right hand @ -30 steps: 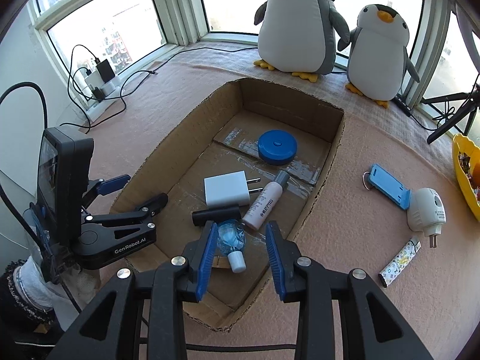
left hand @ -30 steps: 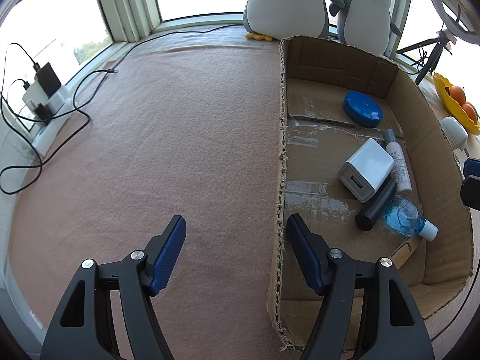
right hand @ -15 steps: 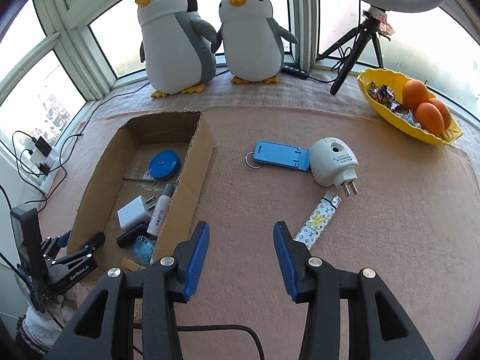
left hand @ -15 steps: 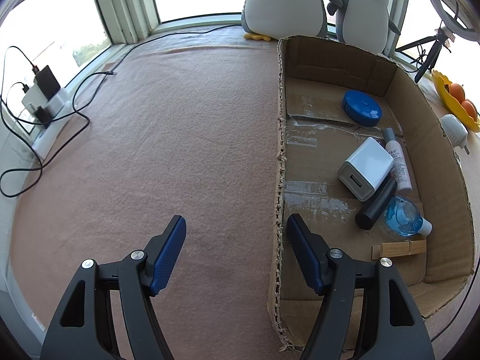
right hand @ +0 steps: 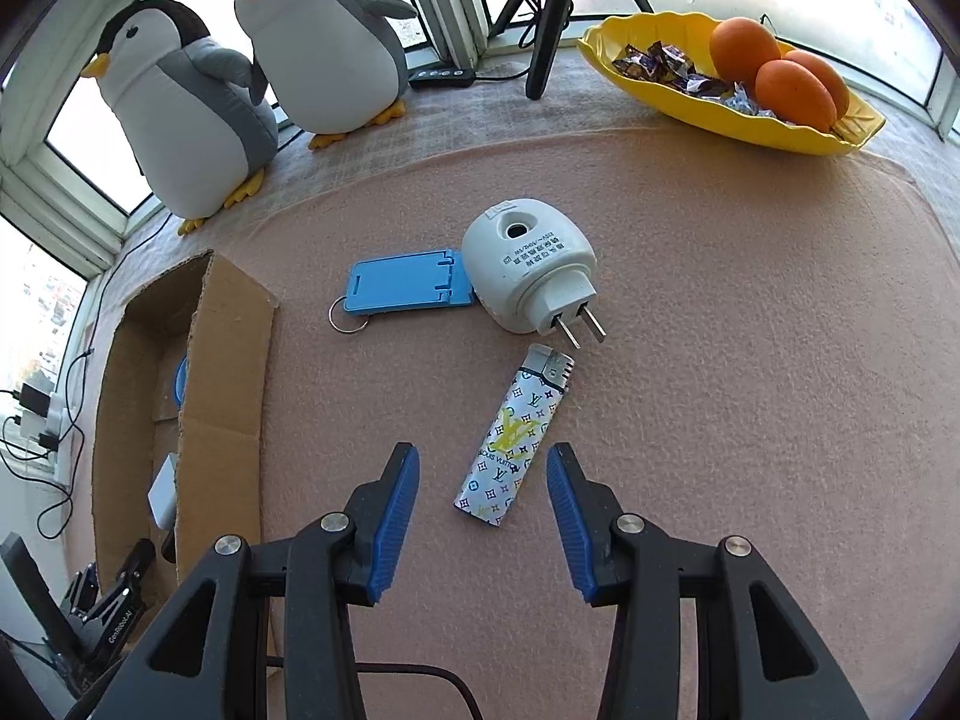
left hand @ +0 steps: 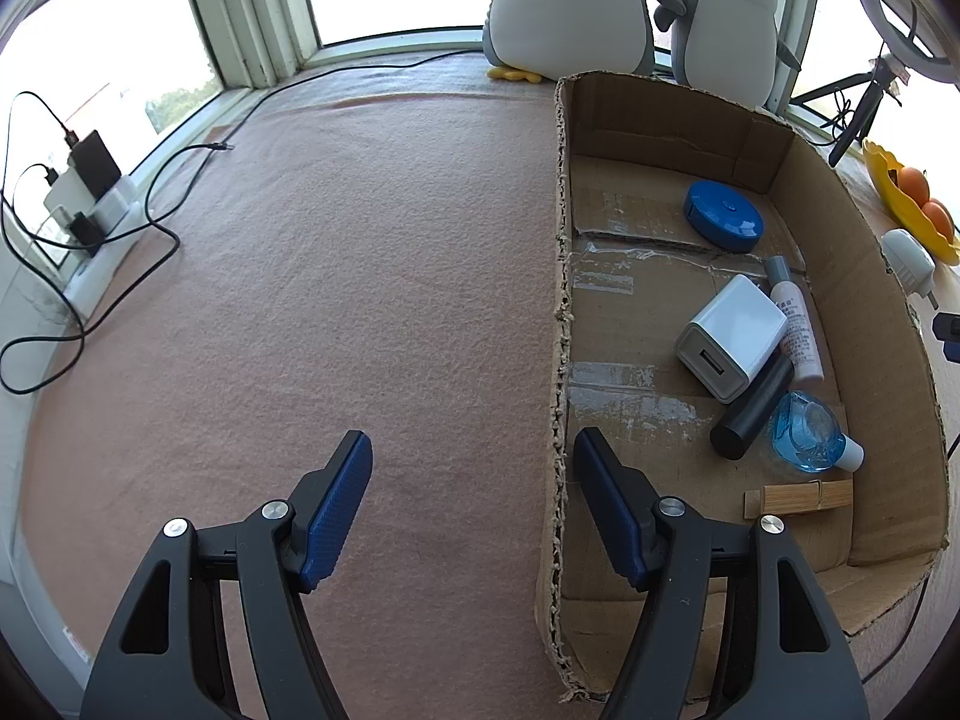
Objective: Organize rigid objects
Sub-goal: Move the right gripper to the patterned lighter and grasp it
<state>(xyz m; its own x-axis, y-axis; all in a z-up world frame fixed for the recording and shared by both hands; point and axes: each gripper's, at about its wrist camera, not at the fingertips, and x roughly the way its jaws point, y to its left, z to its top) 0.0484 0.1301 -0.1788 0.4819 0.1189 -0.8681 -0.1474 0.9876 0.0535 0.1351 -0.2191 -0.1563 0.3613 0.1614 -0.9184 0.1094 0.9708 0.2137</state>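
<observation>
My right gripper [right hand: 483, 483] is open and empty, its fingers either side of the near end of a patterned lighter [right hand: 516, 437] lying on the pink mat. Beyond it lie a white plug-in device [right hand: 528, 267] and a blue phone stand [right hand: 403, 289]. The cardboard box [left hand: 828, 228] holds a blue round case [left hand: 723, 215], a white charger [left hand: 733, 336], a pink tube [left hand: 795, 330], a black cylinder [left hand: 753, 408], a blue bottle [left hand: 810, 433] and a wooden clip [left hand: 798, 497]. My left gripper [left hand: 474, 468] is open and empty, straddling the box's left wall.
Two plush penguins [right hand: 240, 66] stand at the back by the window. A yellow bowl with oranges and candies [right hand: 738, 78] sits at the back right, a tripod [right hand: 552, 12] beside it. Cables and a power strip [left hand: 90, 204] lie at the left edge.
My right gripper has swung from over the box to the right and come down over the lighter. My left gripper has stayed in place.
</observation>
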